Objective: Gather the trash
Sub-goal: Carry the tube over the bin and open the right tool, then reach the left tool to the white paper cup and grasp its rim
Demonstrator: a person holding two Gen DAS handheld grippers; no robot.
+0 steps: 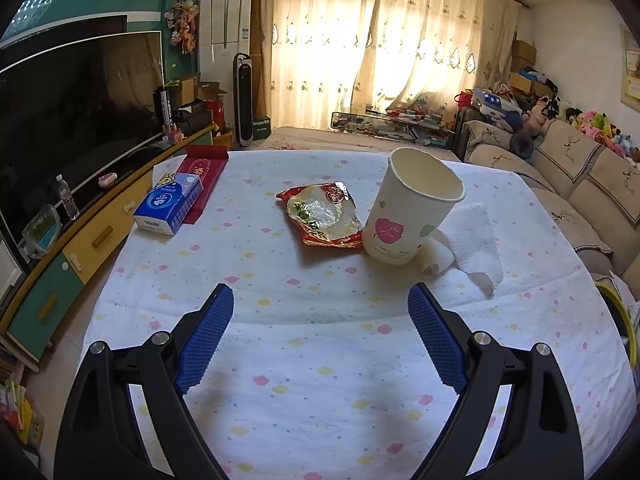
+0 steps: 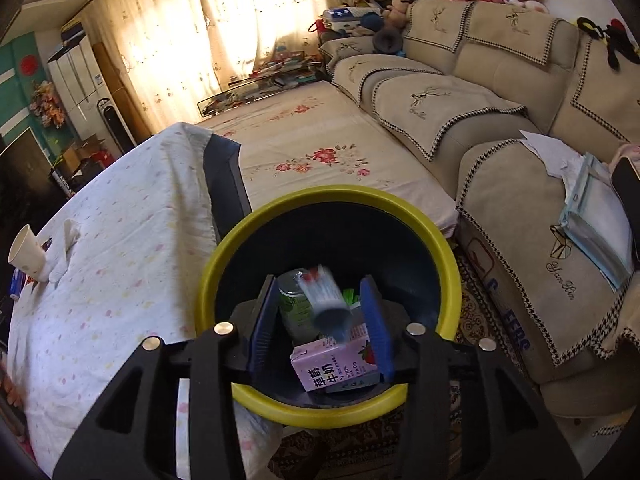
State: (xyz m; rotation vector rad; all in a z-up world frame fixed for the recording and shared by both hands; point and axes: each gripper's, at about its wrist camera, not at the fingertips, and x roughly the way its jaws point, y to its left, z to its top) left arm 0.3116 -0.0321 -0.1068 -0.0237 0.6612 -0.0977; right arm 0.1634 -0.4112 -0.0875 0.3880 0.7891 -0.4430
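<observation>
Both claws spread wide: left claw [image 1: 321, 300] over table [image 1: 320, 400], right claw [image 2: 320, 292] above bin [image 2: 224, 256].

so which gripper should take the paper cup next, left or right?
Left. The left gripper is open over the table, facing the paper cup just ahead to its right. The right gripper is open above the yellow-rimmed bin beside the table, a blurred item falling between its fingers.
</observation>
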